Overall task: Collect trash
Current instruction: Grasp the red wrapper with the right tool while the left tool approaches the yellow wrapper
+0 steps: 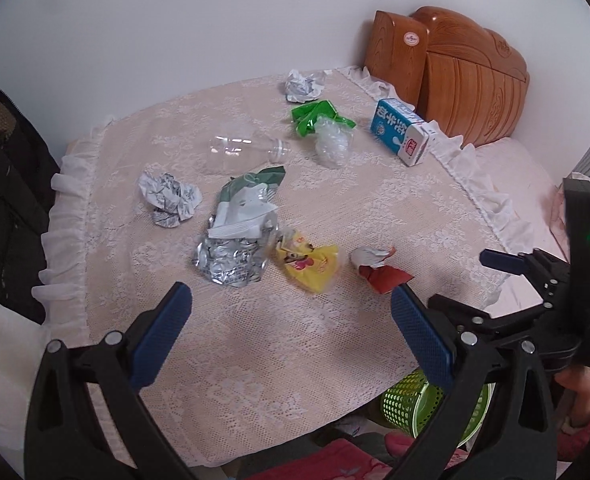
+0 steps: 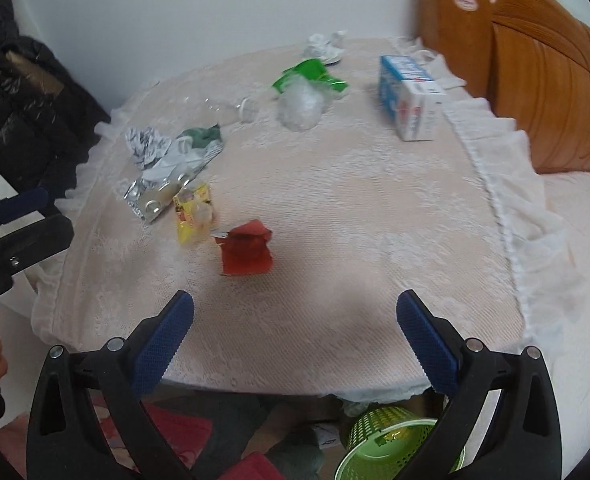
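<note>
A round table [image 1: 335, 352] in a lace cloth stands by a white wall, with a wooden headboard [image 1: 471, 80] behind it. Trash is scattered on it: a milk carton [image 1: 403, 130], a clear bottle [image 1: 243, 150], a red wrapper [image 2: 247, 250] (nearest). Both the left gripper [image 1: 291, 324] and the right gripper [image 2: 295, 328] hover spread and empty. A green basket [image 2: 391, 444] sits on the floor below.

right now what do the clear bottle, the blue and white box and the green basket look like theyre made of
Clear bottle: thin transparent plastic, glossy; the cloth shows through it. Blue and white box: printed coated carton, likely paperboard, with sharp folded edges and a slight sheen. Green basket: moulded plastic by the look, with a regular open mesh wall and a smooth, bright rim.
</note>
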Motion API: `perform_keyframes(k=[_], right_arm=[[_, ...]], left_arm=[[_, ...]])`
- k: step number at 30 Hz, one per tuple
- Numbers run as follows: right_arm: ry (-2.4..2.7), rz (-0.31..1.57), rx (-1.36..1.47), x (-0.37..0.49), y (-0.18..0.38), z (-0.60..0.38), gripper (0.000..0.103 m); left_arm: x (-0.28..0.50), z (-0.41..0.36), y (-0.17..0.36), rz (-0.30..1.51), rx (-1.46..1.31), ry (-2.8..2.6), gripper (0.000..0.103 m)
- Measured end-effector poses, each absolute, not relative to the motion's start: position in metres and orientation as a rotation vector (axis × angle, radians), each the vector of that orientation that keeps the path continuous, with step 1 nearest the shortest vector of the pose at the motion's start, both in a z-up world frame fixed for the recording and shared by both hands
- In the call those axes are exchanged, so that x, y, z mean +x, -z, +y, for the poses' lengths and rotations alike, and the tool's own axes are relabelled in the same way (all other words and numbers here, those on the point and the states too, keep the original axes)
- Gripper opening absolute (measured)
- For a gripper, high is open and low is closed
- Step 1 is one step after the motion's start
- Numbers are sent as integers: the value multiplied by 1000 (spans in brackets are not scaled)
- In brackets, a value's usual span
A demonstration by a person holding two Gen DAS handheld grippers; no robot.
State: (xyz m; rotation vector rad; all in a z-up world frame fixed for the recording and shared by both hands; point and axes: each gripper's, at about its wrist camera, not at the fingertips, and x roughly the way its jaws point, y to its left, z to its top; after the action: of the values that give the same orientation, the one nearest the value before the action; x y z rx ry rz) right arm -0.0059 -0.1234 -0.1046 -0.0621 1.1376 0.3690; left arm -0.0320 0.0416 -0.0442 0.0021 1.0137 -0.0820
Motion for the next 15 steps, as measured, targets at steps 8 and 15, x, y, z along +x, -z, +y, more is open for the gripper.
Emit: perform_keyframes(k=[8, 15], right_arm=[[-396, 1178, -231, 23, 141, -77, 69], [-414, 1214, -162, 29, 148, -76, 38]], left_arm=[[-16, 70, 62, 1070, -43, 81, 95], [-5, 65, 70, 1092, -55, 122, 95]])
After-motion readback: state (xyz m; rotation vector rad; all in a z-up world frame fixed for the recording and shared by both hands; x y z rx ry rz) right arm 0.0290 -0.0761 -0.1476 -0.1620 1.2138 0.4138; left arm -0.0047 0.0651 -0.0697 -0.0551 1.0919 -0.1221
